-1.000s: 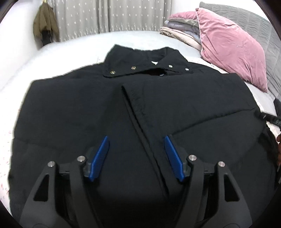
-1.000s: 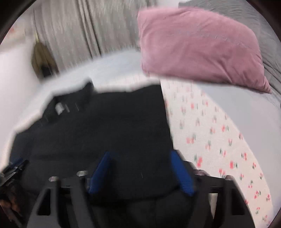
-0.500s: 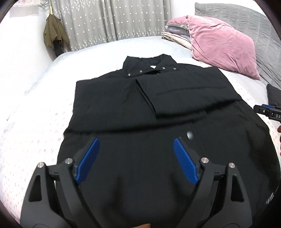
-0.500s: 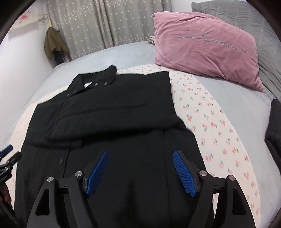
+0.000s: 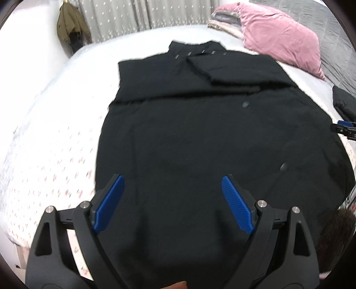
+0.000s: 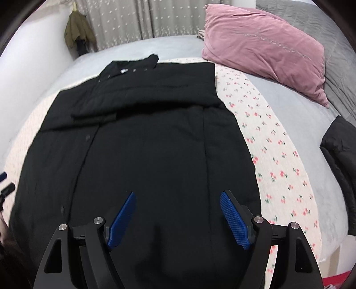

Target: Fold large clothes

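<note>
A long black coat (image 5: 200,133) lies flat on the bed, collar at the far end, with both sleeves folded across the chest. It also shows in the right wrist view (image 6: 144,144). My left gripper (image 5: 172,204) is open and empty above the coat's lower left part. My right gripper (image 6: 178,217) is open and empty above the coat's lower right part. The right gripper's tip shows at the right edge of the left wrist view (image 5: 343,129). The hem is hidden under the grippers.
The bed has a floral cover (image 6: 278,160) and a grey sheet (image 6: 289,106). A pink pillow (image 6: 262,46) lies at the far right, with folded laundry (image 5: 222,20) behind it. Another dark garment (image 6: 338,160) lies at the right. An olive jacket (image 5: 71,24) hangs by the curtain.
Both grippers have pulled back from the collar end toward the hem, so the whole coat now shows. Both stay open and empty.
</note>
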